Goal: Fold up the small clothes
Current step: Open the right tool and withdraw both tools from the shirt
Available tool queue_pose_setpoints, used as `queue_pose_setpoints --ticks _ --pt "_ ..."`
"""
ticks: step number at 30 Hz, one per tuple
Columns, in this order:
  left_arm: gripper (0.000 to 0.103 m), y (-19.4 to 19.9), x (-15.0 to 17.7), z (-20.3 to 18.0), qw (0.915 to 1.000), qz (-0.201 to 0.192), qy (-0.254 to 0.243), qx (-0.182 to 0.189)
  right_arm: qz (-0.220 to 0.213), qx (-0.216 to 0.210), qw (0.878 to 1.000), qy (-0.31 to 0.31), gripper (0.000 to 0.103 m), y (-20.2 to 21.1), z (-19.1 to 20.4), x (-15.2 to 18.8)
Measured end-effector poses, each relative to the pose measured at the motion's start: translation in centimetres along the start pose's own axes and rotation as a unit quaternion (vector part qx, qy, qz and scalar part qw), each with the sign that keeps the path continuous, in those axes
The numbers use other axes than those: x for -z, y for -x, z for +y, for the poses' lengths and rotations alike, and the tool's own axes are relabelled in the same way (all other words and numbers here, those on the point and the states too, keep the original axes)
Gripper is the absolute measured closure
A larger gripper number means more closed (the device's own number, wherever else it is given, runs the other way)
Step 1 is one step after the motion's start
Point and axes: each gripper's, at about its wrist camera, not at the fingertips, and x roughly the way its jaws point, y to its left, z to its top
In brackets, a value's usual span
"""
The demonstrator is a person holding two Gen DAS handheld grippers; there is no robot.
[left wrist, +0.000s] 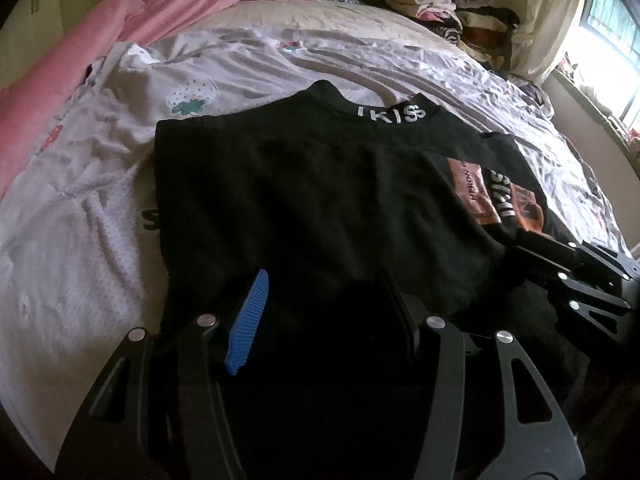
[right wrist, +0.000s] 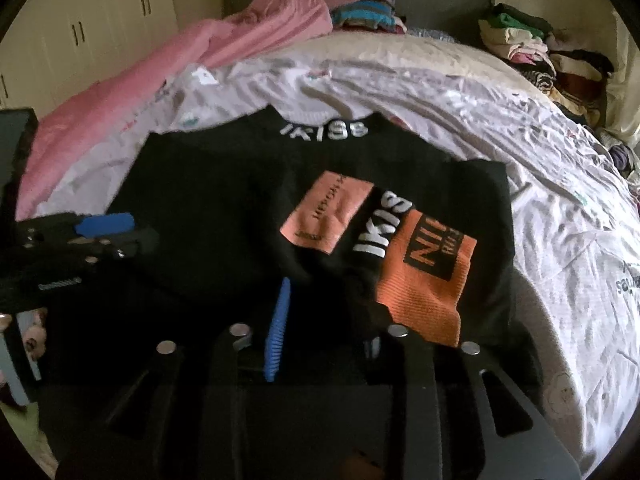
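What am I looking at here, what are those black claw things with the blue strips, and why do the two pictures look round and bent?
Those claws are two hand-held grippers; a person holds one in each hand to fold laundry. Each carries a wide-angle camera looking along its fingers, hence the round, bent pictures. One picture is from the left gripper, the other from the right gripper. The blue strips are rubber finger pads. On the bed sheet lies a black sweater with orange patches. Both grippers sit at its near hem with dark cloth between the fingers; whether they pinch it is too dark to tell. Behind are a pink blanket and piles of folded clothes.
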Motion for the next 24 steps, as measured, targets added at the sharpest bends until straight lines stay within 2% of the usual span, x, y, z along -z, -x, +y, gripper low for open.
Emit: queue_pose_setpoints --ticks 2,7,16,24 --pt "0.056 0.5 0.0 0.0 1.0000 -0.003 0.003 0.006 -0.009 0.005 1.000 -0.003 0.070 0.7 0.0 0.0" --pt "0.056 1.5 0.0 -0.4 0.9998 -0.011 0.004 0.017 -0.030 0.011 0.999 -0.009 0.050 2.3 -0.2 -0.1" --pt "0.055 3.4 0.0 -1.5 0.9992 -0.036 -0.011 0.013 -0.060 0.024 0.998 -0.028 0.026 4.6 -0.5 -0.1" --pt "0.045 5.2 0.4 -2.0 0.9982 -0.056 -0.016 0.011 -0.083 0.030 0.995 -0.036 0.016 6.6 -0.8 0.0"
